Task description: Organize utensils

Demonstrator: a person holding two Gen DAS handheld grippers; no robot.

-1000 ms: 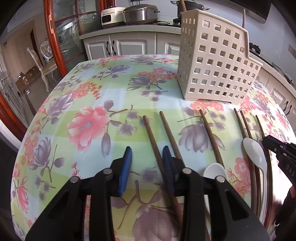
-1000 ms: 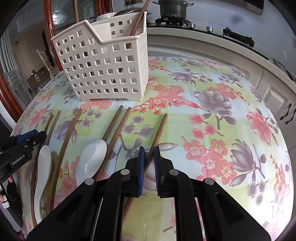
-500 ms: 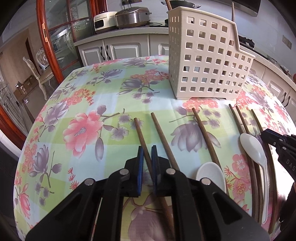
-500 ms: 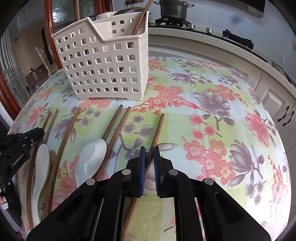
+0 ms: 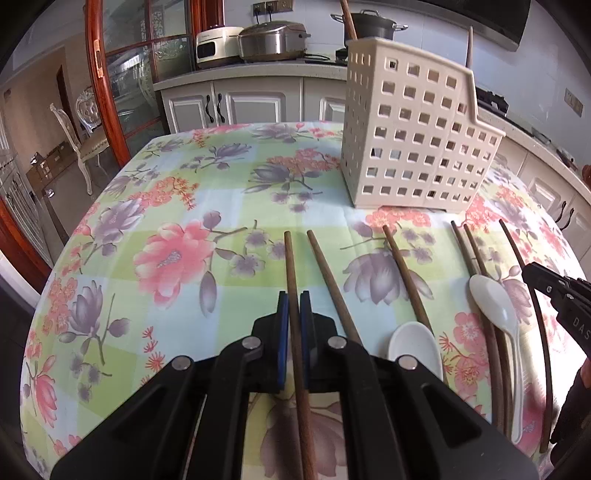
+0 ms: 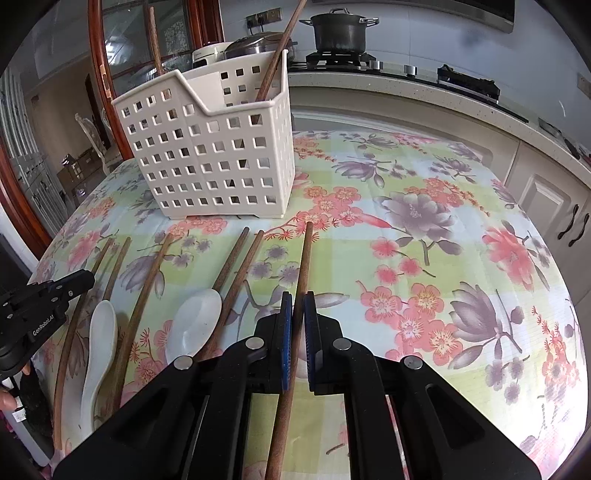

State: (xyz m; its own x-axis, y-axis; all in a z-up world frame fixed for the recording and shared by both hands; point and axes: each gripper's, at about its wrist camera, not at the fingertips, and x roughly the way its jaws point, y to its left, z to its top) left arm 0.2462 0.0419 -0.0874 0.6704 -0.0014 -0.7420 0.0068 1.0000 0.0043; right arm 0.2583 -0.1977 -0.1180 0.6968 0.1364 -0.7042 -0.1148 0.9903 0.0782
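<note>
Table: flowered cloth [image 5: 177,206] covered it, with a row of loose utensils along the near side.
Basket: cream holder [image 5: 413,140] stood at the far side, upright, two wooden sticks [image 6: 275,62] leaning inside it.
Left gripper [image 5: 294,306]: blue pads were clamped on the leftmost chopstick [image 5: 290,258], which ran on ahead toward the basket.
Right gripper [image 6: 297,306]: pads were clamped on the rightmost chopstick [image 6: 303,258] of the row.
Spoons: two white ones [image 6: 197,317] [image 6: 101,332] lay among the remaining chopsticks [image 6: 236,266], between the two grippers.
Stove: a dark pot [image 6: 338,31] sat on the far counter.
</note>
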